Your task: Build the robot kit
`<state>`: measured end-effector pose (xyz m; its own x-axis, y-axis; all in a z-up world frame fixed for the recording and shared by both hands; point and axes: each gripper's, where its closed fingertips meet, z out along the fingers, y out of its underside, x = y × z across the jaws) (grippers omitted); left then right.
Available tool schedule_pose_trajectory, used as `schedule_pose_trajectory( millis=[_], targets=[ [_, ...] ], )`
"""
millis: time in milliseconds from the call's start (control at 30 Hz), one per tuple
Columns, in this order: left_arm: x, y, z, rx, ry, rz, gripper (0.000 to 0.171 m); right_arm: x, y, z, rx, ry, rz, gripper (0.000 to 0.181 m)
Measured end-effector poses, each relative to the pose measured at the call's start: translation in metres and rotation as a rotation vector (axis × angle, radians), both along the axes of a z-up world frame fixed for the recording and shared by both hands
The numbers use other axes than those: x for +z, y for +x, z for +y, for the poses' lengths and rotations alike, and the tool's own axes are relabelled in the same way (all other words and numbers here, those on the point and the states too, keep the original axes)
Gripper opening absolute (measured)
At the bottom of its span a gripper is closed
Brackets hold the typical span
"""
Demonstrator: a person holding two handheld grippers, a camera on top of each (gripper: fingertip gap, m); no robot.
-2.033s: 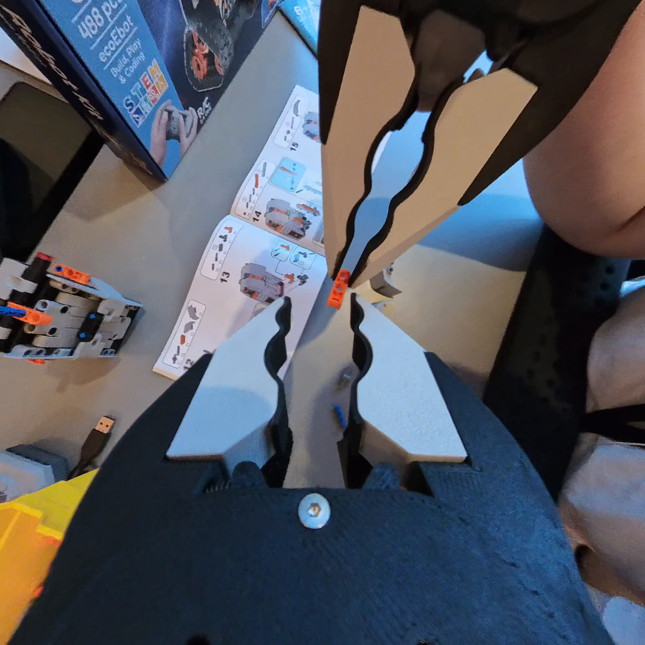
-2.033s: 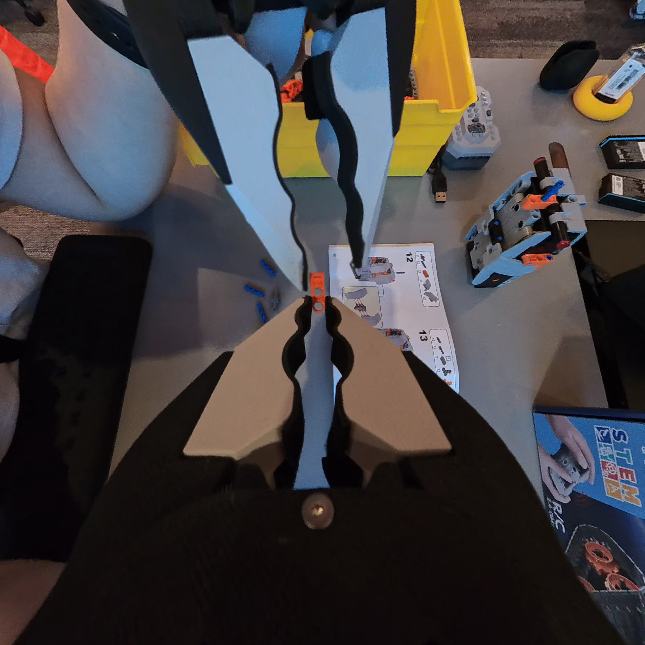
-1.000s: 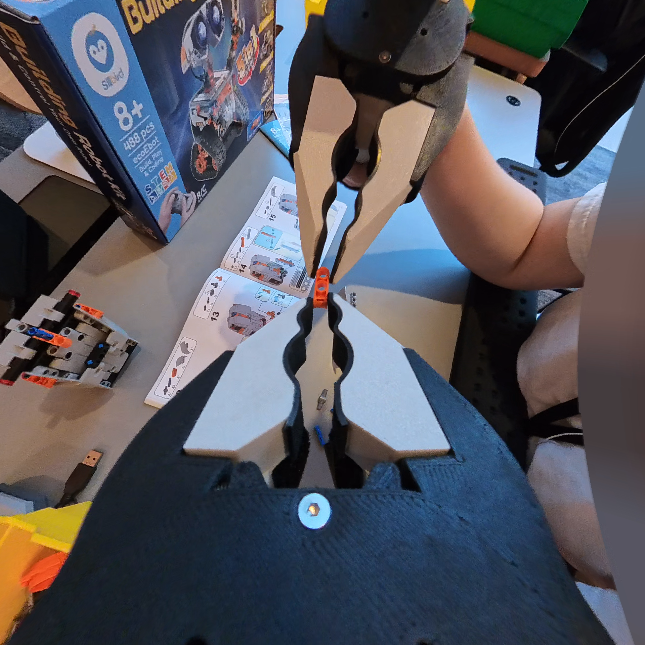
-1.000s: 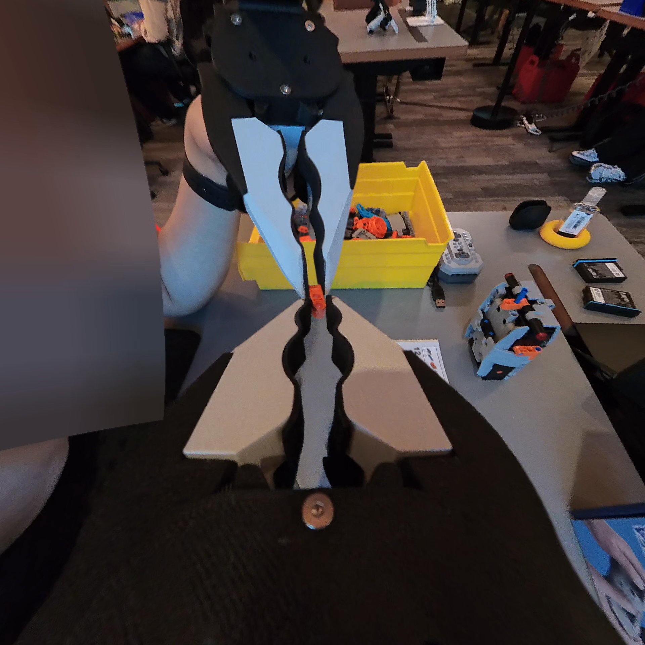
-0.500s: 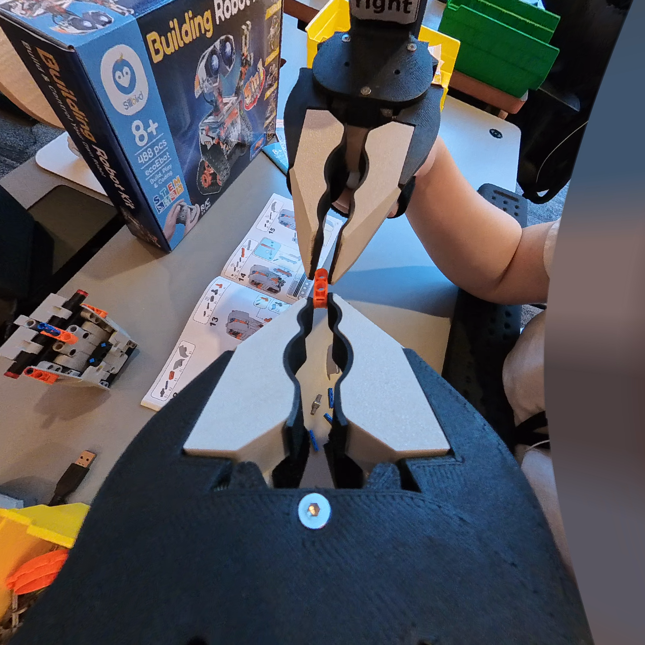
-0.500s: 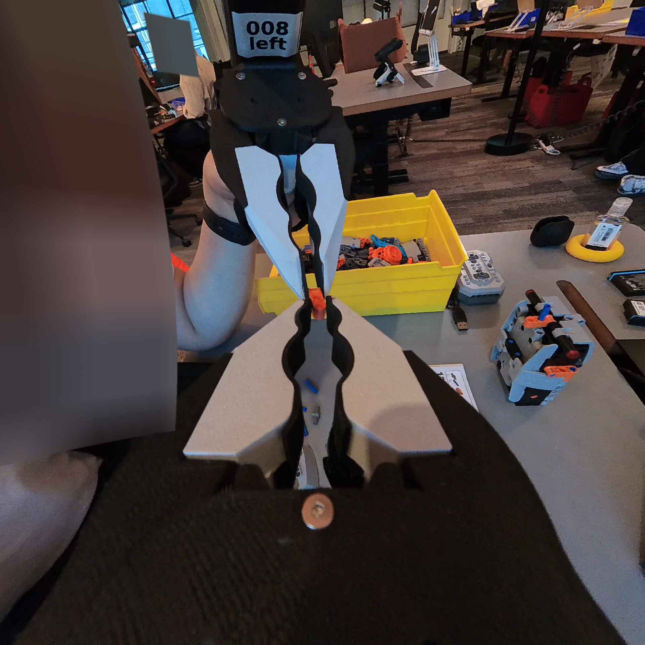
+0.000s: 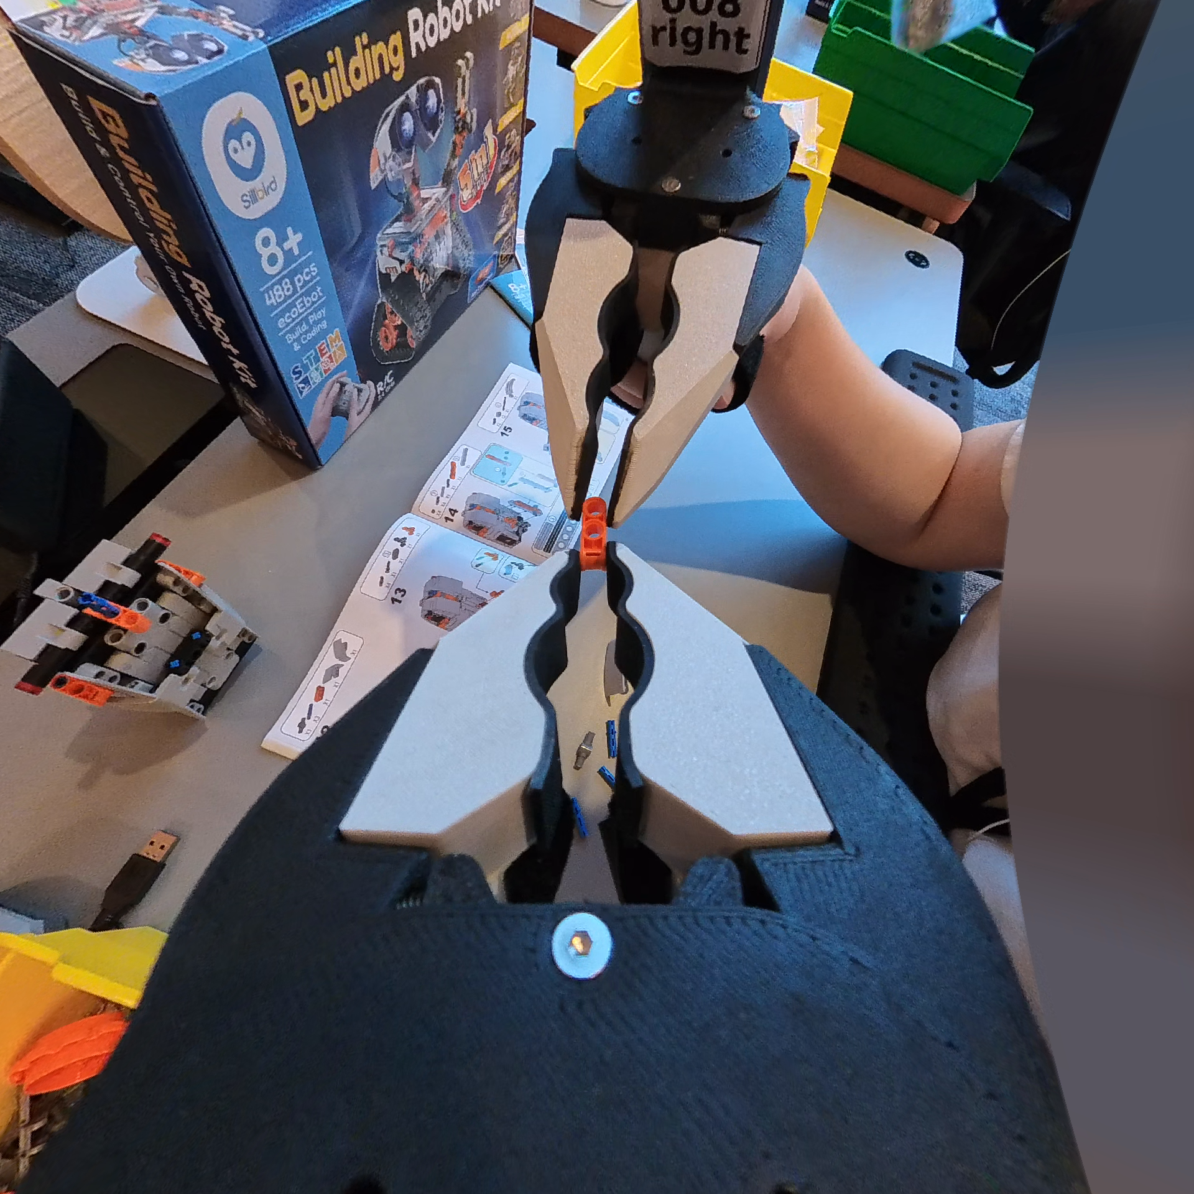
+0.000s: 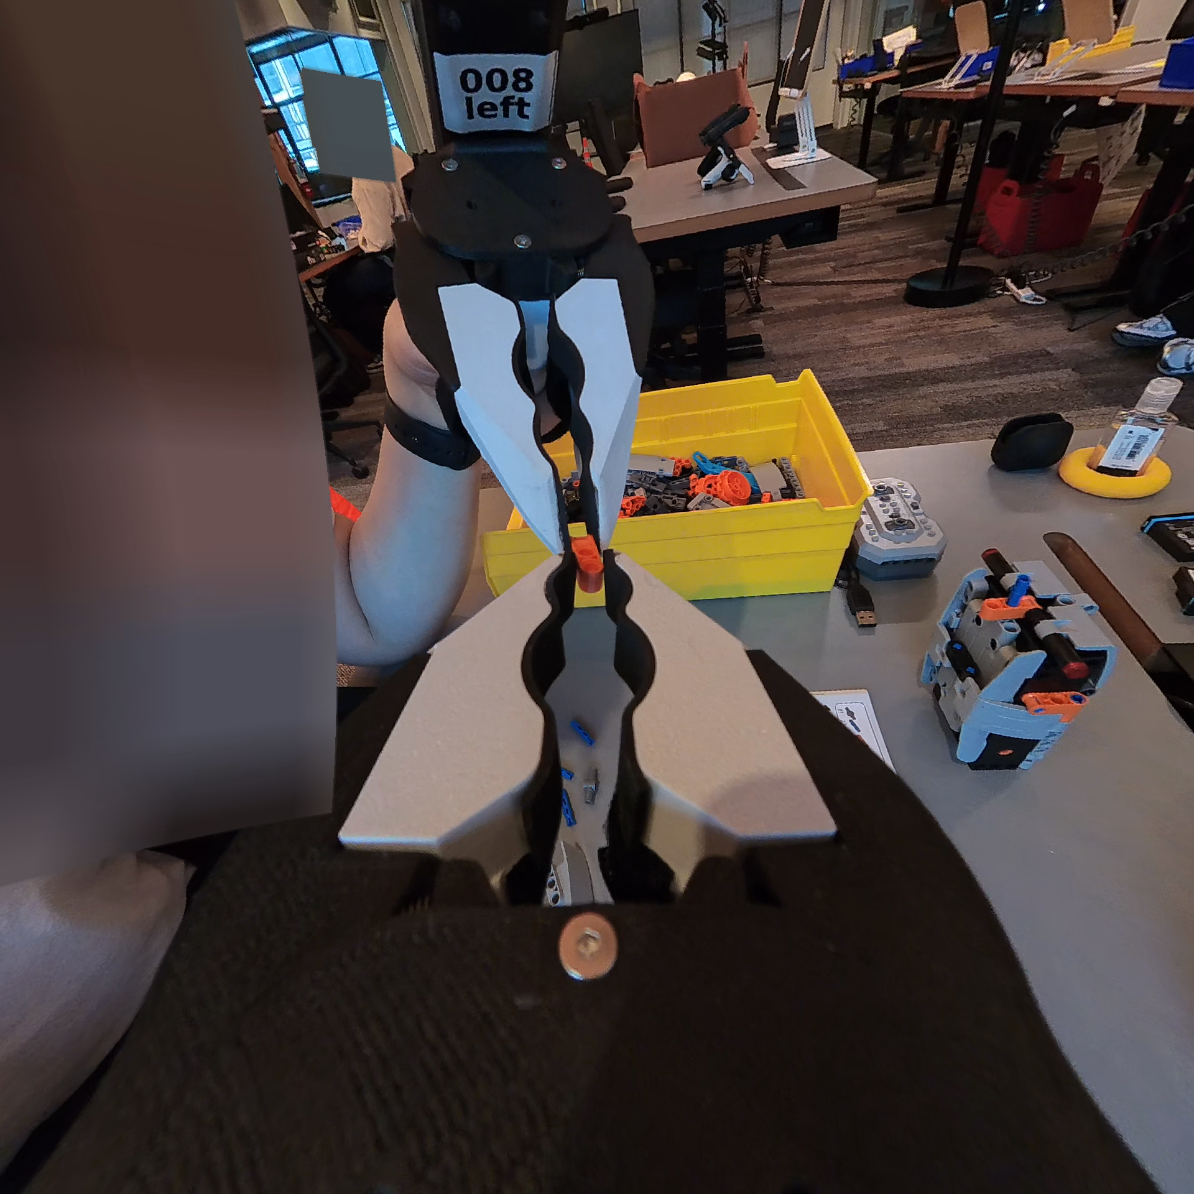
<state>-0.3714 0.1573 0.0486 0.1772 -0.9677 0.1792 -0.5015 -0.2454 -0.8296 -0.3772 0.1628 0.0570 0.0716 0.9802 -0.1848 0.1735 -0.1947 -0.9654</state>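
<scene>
A small orange beam piece with holes [image 7: 593, 535] is held in the air above the grey table [image 7: 291, 549], between the two grippers meeting tip to tip. My left gripper [image 7: 593, 561] is shut on its near end; my right gripper [image 7: 594, 513] comes from the opposite side and pinches its far end. In the right wrist view the orange piece [image 8: 588, 562] sits between my right gripper's tips [image 8: 589, 572], with the left gripper [image 8: 581, 539] clamped on it from above. Several loose blue pins and a grey pin [image 7: 585, 749] lie on the table below.
An open instruction booklet [image 7: 465, 517] lies under the grippers. A blue kit box [image 7: 291, 226] stands at the back left, near a half-built grey model [image 7: 129, 639]. A yellow bin of parts [image 8: 711, 536], a grey controller unit [image 8: 898, 523] and a USB plug [image 8: 862, 610] sit beyond. Left tips and right tips are each some 20 cm from the grey pin [image 7: 585, 749]. It turns up in the right wrist view [image 8: 592, 787] as well.
My left gripper has closed on the orange piece that the right gripper held. Both grippers have risen together from the table and tilted up, so more of the room shows.
</scene>
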Motion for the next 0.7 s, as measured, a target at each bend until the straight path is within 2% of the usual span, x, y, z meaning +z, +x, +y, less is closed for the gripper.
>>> schedule_pose_trajectory(
  millis=[700],
  targets=[
    [0.0042,-0.0004,-0.0003,0.005,-0.001,-0.022,0.006,0.0,-0.0043,-0.0009,0.003,0.029,0.001,0.008]
  ],
)
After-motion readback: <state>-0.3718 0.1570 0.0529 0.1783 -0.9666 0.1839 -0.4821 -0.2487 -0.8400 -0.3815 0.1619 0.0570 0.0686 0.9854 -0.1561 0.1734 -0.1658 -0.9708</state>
